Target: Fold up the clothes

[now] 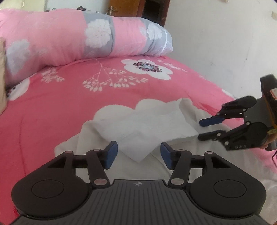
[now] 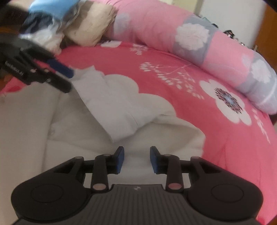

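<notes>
The left gripper (image 1: 139,156) hangs over the near part of a white shirt (image 1: 142,124), its blue pads (image 1: 110,154) standing well apart with nothing pinched between them — the cloth lies below the gap, not in it. The right gripper (image 2: 136,160) is likewise released: its pads (image 2: 120,159) are parted, narrower than the left pair, and only the pale fabric of the shirt (image 2: 72,124) shows beneath them.

Each tool appears in the other's view. From the left wrist, the right gripper (image 1: 206,127) comes in from the right edge, fingers spread, its tips over the shirt's right side. From the right wrist, the left gripper (image 2: 69,79) reaches in from the upper left, blurred, its tips at the shirt's far corner; whether they touch the cloth cannot be told.

The shirt lies spread on a pink bedspread (image 1: 69,107) printed with white flowers and sprigs. A whiter, crisper folded part — the collar area, by its pointed flaps — sits on top of the creamier body of the garment.

Farther back, a rolled pink-and-grey floral quilt (image 1: 97,34) runs along the bed. In the right wrist view a heap of other clothes (image 2: 69,20), beige, light blue, dark and white, sits at the upper left beside the quilt. A white wall (image 1: 225,43) and a brown wooden door frame (image 1: 155,10) stand behind the bed.
</notes>
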The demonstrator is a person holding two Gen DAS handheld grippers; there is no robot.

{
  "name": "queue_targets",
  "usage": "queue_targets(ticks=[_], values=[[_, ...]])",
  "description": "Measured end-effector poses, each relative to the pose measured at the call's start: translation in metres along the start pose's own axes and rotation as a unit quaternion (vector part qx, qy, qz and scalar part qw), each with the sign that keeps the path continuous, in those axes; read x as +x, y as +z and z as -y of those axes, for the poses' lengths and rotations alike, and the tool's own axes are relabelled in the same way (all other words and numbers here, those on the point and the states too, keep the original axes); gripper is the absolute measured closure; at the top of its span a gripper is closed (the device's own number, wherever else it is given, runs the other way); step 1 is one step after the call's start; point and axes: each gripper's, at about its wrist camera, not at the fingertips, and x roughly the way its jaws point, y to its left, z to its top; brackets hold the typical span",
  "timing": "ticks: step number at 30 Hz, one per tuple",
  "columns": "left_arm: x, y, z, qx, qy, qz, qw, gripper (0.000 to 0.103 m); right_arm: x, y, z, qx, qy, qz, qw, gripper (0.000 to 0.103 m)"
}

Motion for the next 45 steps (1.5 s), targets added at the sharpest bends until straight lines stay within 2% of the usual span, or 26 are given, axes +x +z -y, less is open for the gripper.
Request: queue_targets(ticks=[4,7,10,13,15,17,21,25,28,30,33,36,37,39,40,41,43,45], values=[[-0.024,0.01,0.001,-0.001,0.001,0.06,0.9982,0.039,-0.031,0.002,0.022,0.069,0.024,0.049,0.996,0.068],[-0.012,0.016,0.01,0.019,0.016,0.065,0.9976,0.038,-0.039,0.009,0.035,0.132,0.053,0.079,0.987,0.068],[0.024,0.01,0.026,0.071,0.048,0.026,0.996,0.038,-0.022,0.019,0.025,0.133,0.064,0.076,0.986,0.069],[0.059,-0.007,0.04,0.145,0.097,-0.015,0.9846,0.038,0.01,0.025,0.005,0.098,0.054,0.042,0.993,0.071],[0.072,-0.015,0.043,0.166,0.113,-0.023,0.9794,0.037,0.032,0.025,-0.004,0.071,0.03,0.017,0.997,0.073],[0.077,-0.018,0.041,0.16,0.117,-0.016,0.98,0.037,0.05,0.024,-0.005,0.061,0.016,-0.001,0.998,0.074],[0.084,-0.012,0.033,0.128,0.124,-0.009,0.9839,0.035,0.065,0.03,-0.002,0.053,-0.004,0.009,0.999,0.074],[0.09,-0.007,0.025,0.105,0.132,-0.001,0.9857,0.028,0.077,0.038,0.003,0.055,-0.025,0.017,0.998,0.074],[0.085,-0.004,0.017,0.08,0.123,-0.004,0.9891,0.027,0.077,0.042,0.006,0.067,-0.033,0.018,0.997,0.074],[0.071,-0.003,0.017,0.084,0.115,0.004,0.9898,0.027,0.068,0.044,0.01,0.077,-0.035,0.017,0.996,0.073],[0.048,-0.004,0.021,0.102,0.099,0.024,0.9897,0.027,0.041,0.045,0.016,0.09,-0.007,0.037,0.995,0.073],[0.044,-0.005,0.028,0.117,0.081,0.037,0.9892,0.027,0.029,0.044,0.015,0.101,0.029,0.049,0.993,0.073],[0.05,-0.006,0.031,0.117,0.08,0.025,0.9897,0.027,0.029,0.044,0.014,0.105,0.039,0.049,0.992,0.073],[0.07,-0.012,0.033,0.108,0.087,-0.02,0.9902,0.027,0.047,0.04,0.008,0.114,0.044,0.022,0.992,0.073],[0.079,-0.016,0.033,0.103,0.092,-0.044,0.9895,0.027,0.059,0.037,0.002,0.111,0.033,-0.001,0.993,0.073],[0.076,-0.015,0.034,0.098,0.097,-0.042,0.9897,0.027,0.066,0.035,-0.002,0.111,0.024,-0.018,0.993,0.073],[0.06,-0.008,0.038,0.09,0.109,-0.032,0.9894,0.027,0.033,0.037,0.002,0.137,0.026,0.006,0.99,0.073],[0.026,-0.002,0.043,0.092,0.11,-0.018,0.9895,0.027,0.0,0.039,0.006,0.163,0.028,0.03,0.986,0.073]])
